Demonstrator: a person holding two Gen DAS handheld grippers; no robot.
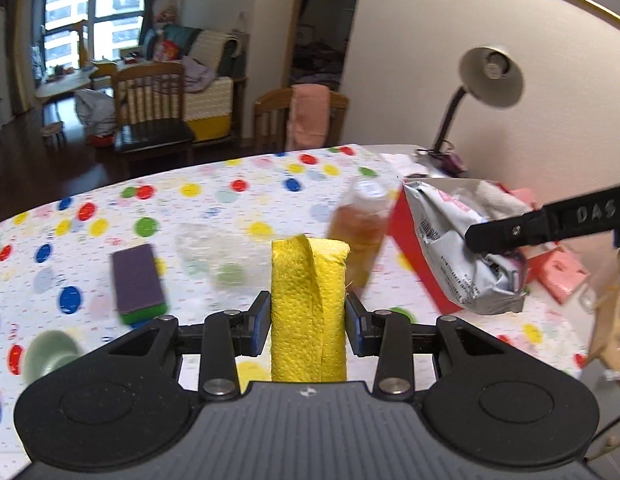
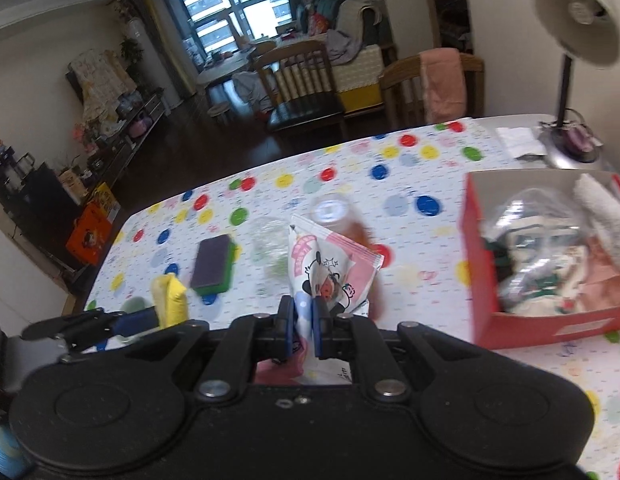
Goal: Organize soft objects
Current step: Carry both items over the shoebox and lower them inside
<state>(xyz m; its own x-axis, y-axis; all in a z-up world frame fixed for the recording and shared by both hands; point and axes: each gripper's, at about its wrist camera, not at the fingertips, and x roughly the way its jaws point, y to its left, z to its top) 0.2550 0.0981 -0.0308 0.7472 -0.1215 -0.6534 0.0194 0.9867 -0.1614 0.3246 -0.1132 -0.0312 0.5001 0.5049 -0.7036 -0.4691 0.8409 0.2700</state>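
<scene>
My left gripper point(image 1: 306, 316) clamped on upright yellow folded cloth point(image 1: 308, 312) | my right gripper point(image 2: 304, 330) pinching pink cartoon-printed snack packet point(image 2: 330, 276) | open red cardboard box point(image 2: 550, 320) lies right of both; right hand nearer, likely goes first

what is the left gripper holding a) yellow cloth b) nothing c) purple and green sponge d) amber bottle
a, the left gripper is shut on the folded yellow cloth, which stands upright between its pads, while the sponge and bottle sit on the table beyond it.
</scene>
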